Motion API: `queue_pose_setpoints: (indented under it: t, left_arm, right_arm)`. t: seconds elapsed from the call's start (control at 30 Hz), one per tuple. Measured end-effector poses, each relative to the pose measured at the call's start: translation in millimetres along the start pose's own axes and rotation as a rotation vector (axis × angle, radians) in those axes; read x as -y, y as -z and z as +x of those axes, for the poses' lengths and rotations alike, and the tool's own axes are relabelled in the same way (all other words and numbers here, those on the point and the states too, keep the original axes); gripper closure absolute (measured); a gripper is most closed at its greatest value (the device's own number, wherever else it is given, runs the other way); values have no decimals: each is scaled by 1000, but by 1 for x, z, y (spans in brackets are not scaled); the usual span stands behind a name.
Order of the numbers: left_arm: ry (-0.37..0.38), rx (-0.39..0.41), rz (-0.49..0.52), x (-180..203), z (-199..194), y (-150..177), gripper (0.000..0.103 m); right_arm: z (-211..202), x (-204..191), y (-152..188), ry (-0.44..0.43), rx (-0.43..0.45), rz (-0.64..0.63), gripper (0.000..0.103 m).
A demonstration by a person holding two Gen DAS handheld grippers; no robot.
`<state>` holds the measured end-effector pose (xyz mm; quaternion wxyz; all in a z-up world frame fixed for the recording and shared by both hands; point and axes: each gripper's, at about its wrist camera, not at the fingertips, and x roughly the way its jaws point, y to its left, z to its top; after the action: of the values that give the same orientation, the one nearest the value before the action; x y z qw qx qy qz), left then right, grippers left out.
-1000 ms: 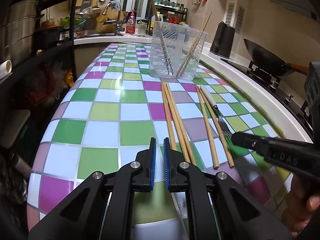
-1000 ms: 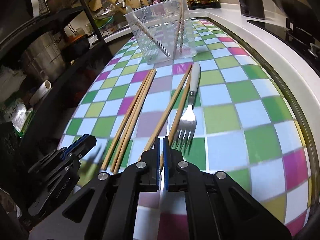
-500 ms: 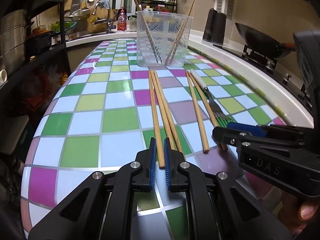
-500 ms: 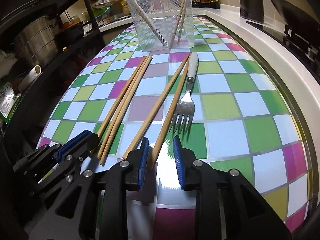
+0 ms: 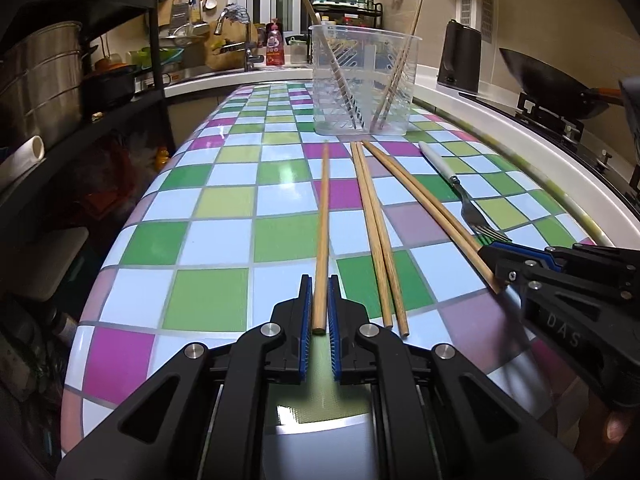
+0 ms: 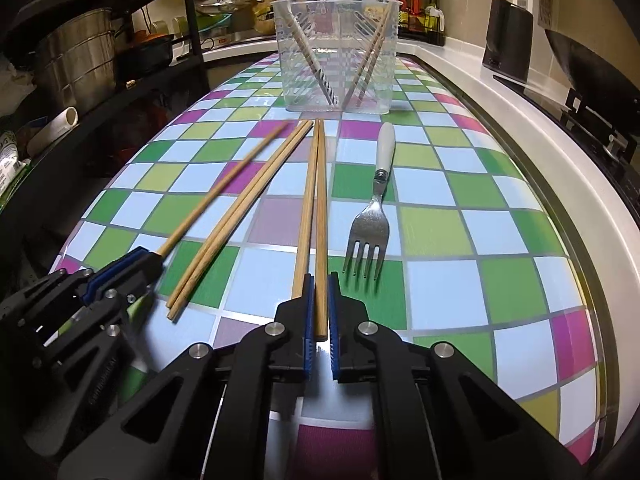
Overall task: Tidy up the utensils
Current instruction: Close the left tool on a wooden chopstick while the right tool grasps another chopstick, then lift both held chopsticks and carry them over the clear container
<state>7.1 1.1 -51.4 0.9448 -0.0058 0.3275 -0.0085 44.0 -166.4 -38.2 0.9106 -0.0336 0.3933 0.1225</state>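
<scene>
A: The left claw (image 5: 320, 308) is pinched on the near end of one chopstick (image 5: 322, 216). The right claw (image 6: 319, 312) has closed on one of a touching pair (image 6: 314, 200), all flat on the tabletop (image 6: 440, 280).

B: Gripped at the tip, each could swing or slip. The pair's partner may drag, or miss the clear bin (image 6: 336, 64) rim. The fork (image 6: 370, 220) lies beside them.

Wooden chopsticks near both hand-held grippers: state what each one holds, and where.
Left hand-held gripper grips one wooden chopstick at its near end. Right hand-held gripper grips another wooden chopstick at its near end.
</scene>
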Motion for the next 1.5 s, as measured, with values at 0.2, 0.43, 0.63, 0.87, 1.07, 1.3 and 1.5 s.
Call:
queue_pose_setpoints:
  t: [0.2,0.43,0.63,0.87,1.07,1.3,1.5]
  left_arm:
    - [10,12,16,3,-2,4,94]
    - [-9,31,38,7,-4,7,94]
    - [-7,31,41,7,-5,6,96]
    - [-6,30,39,7,-5,6,96]
    - [-3,26,39,8,-5,5,97]
    - [28,22,25,4,-20,0,97]
    - [22,75,35,-2,-39,-4,97]
  right_arm:
    - [1,1,-1,14,7,2,96]
    - [0,-1,2,30,18,-9,96]
    - [0,-2,1,36,22,-17,97]
    - [0,-2,1,37,21,-16,97]
    - [0,-2,1,34,20,-17,97]
    - [-13,-3,-1,27,53,-8,97]
    - [-28,-7,-3,28,105,-8,97]
